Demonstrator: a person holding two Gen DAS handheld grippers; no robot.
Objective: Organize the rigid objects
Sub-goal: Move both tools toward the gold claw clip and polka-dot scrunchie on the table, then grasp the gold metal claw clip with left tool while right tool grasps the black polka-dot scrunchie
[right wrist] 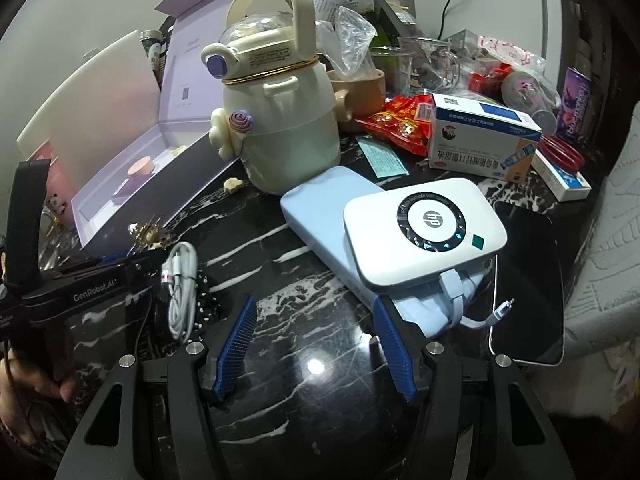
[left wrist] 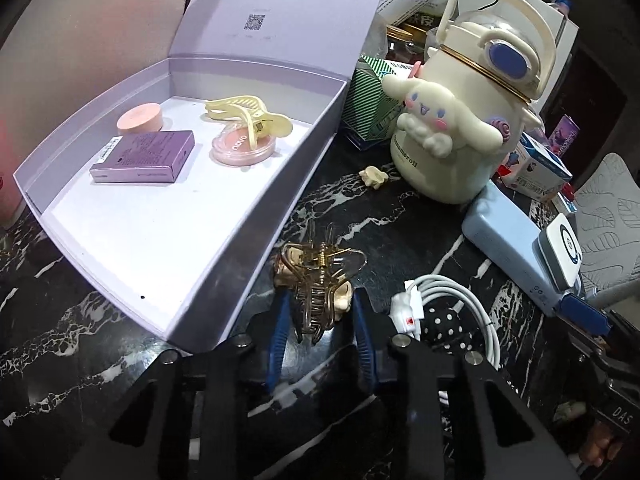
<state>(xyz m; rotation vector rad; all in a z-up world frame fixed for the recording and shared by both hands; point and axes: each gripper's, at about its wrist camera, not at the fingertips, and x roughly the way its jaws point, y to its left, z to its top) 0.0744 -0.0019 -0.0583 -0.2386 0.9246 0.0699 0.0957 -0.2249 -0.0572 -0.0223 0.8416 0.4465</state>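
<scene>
left tongs (left wrist: 318, 312) clench a gold hair clip (left wrist: 316, 280) on the marble worktop (left wrist: 400, 220), just beside the open lilac box (left wrist: 160, 240); right tongs (right wrist: 316, 340) hang released above bare worktop near a power bank (right wrist: 320, 208).

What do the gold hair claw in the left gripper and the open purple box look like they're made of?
Gold hair claw: probably polished metal, given its thin wire loops, coiled spring and glints; its cream pieces look like plastic or resin. Purple box: likely matte rigid cardboard, with flat straight walls and a hinged lid.
</scene>
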